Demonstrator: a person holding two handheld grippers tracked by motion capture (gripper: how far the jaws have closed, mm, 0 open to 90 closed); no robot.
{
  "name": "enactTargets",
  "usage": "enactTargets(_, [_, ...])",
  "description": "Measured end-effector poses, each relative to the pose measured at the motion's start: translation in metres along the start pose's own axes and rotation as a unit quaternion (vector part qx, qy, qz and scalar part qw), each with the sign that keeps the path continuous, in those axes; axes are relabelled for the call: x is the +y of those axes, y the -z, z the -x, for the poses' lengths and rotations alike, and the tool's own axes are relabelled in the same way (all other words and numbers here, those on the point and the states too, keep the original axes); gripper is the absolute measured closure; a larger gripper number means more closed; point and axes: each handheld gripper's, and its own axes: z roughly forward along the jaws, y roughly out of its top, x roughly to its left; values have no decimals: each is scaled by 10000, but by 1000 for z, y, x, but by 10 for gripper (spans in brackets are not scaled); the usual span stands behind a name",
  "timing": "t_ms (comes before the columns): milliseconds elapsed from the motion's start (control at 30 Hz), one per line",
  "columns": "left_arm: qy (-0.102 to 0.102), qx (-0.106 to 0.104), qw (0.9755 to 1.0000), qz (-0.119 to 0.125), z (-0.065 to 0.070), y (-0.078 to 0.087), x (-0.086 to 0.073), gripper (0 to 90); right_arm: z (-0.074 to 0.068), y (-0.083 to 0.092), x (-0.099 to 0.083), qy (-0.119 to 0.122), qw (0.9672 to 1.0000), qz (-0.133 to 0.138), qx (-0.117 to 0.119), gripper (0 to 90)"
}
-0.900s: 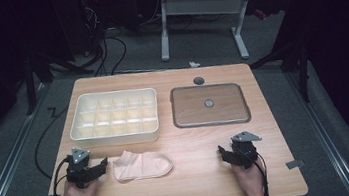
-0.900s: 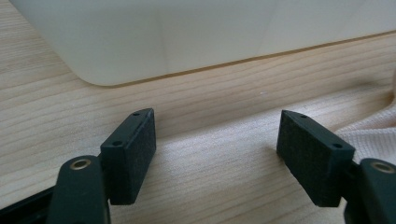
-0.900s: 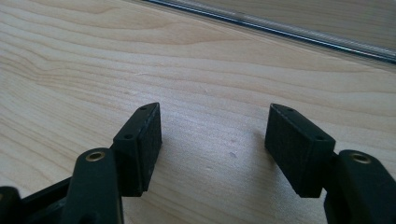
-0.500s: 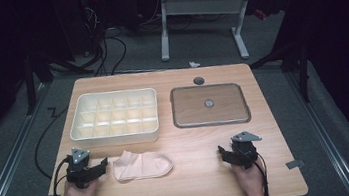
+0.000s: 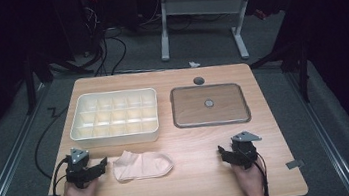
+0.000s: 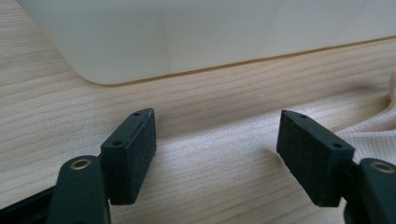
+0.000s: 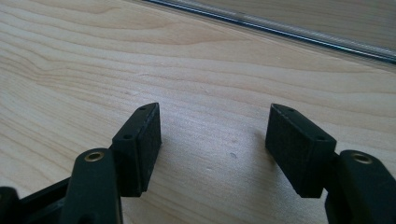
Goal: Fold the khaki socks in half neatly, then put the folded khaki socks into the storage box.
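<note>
We see a pale sock (image 5: 143, 165) lying flat on the bench (image 5: 193, 186), just beside the left gripper (image 5: 101, 163), whose fingers (image 6: 130, 154) stand wide apart over bare wood and grip nothing. In the left gripper view, the sock's ribbed edge (image 6: 373, 135) lies beside the outer face of the right-hand finger, not between the two. The right gripper (image 5: 222, 151) rests well apart from the sock, below the lidded tray (image 5: 209, 104), its fingers (image 7: 140, 147) equally spread and empty; the white divided box (image 5: 114, 118) stands beyond the sock.
</note>
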Motion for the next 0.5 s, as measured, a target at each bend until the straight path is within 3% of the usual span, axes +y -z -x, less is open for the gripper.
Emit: enactTargets(500, [9,-8,10000,-2,0,0,0,286,0,0,0,-1,10000,-2,-1,360])
